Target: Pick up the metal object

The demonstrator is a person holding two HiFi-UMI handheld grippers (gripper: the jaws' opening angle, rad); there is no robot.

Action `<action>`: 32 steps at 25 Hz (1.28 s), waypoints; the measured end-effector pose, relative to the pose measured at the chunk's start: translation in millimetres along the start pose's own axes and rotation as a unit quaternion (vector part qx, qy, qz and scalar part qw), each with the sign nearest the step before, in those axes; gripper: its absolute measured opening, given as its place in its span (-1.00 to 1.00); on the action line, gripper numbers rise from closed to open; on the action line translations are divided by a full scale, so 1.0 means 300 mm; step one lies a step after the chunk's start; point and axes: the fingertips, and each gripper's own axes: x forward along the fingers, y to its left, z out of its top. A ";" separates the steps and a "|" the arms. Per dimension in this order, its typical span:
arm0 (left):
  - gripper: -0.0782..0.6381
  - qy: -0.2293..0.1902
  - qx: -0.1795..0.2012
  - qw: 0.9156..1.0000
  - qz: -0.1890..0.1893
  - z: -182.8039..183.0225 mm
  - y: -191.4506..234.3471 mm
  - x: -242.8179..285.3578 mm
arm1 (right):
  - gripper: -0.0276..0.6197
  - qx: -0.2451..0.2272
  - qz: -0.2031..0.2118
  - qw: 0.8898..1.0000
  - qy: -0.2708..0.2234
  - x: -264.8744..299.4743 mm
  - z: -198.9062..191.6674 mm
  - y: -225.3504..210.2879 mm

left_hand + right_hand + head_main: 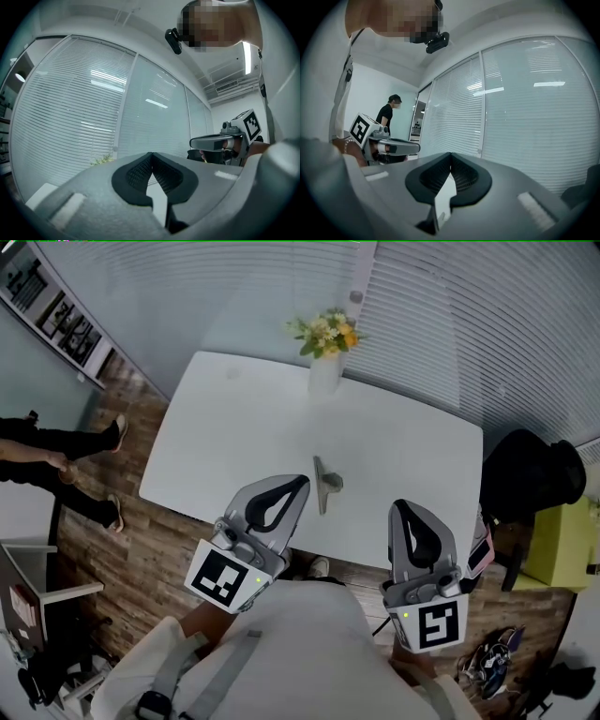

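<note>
So where's the metal piece (325,484) rn?

Lying flat on the white table (216,446), near my edge, btw my two grippers & a bit ahead of them. It's closest to the left gripper (302,482) but apart from it; nothing touches it.

Jaws?

Both pairs pinched together at the tips, w/ nothing in them. The left gripper's own view shows its pads meeting on empty air. Same for the right gripper (401,507).

Why held like that?

My guess: a ready pose. Both are up over the near edge, pointing level at the blinds (84,117), not down at the table, so neither gripper view shows the piece at all. Pickup not started imo. I'd need to tip one down & open it first.

Table otherwise?

Smooth, white, rounded corners. Only a vase (324,374) w/ flowers (328,334) at the far edge, well apart from the piece, so no clutter in the way.

Room?

Office-ish: glass walls w/ blinds, wood floor (141,549), a person (56,460) standing off to my left, a dark chair (530,474), I think, on the right.
</note>
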 end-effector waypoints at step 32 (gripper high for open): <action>-0.79 0.000 -0.008 0.999 0.049 -0.002 0.124 -0.114 | -0.65 0.133 0.026 0.975 0.178 0.236 -0.898 -0.003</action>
